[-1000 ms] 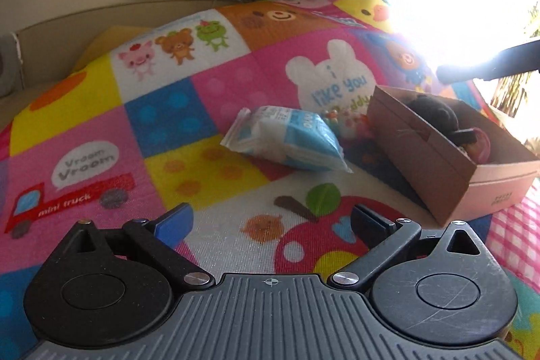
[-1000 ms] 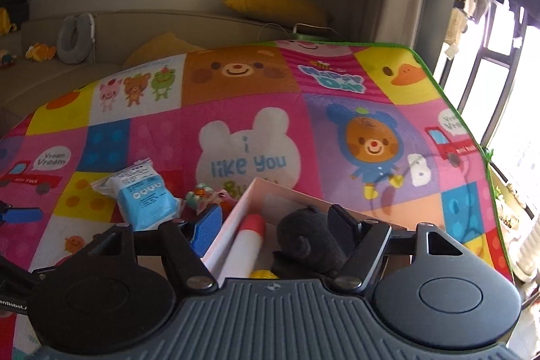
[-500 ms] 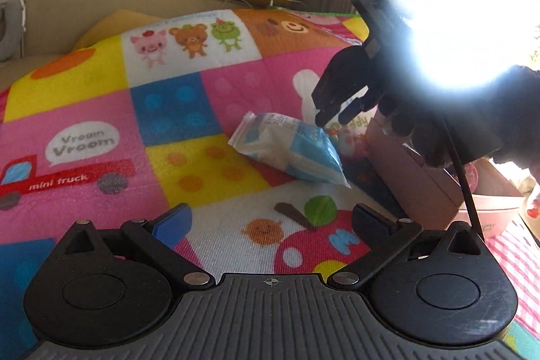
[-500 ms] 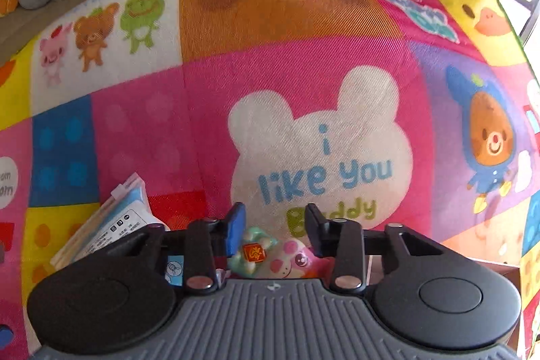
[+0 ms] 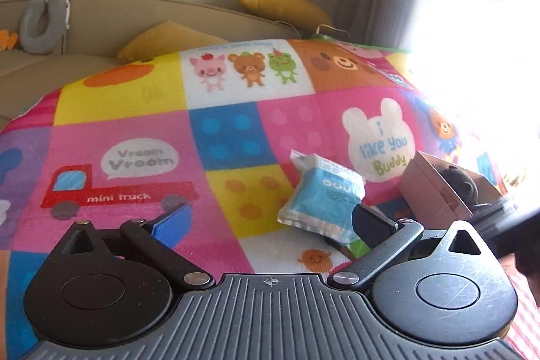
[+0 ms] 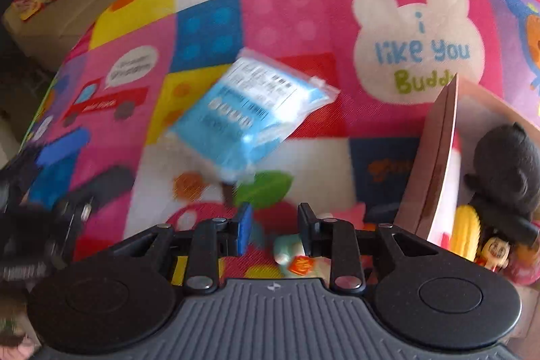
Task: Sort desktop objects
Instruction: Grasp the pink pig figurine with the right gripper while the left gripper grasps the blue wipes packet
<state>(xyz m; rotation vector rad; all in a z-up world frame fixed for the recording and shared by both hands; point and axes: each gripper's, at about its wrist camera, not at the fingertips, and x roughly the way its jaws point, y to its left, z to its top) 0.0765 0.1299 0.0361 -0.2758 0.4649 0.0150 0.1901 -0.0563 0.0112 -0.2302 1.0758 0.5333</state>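
The right tool, fingers narrowed, pinches a small pastel toy, blue packet lying beyond

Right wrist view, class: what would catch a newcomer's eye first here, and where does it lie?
First comes the bright cartoon play mat that covers the whole surface. On it, near the middle, lies a blue and white packet. At the right edge stands an open pink cardboard box with a black plush toy inside it.
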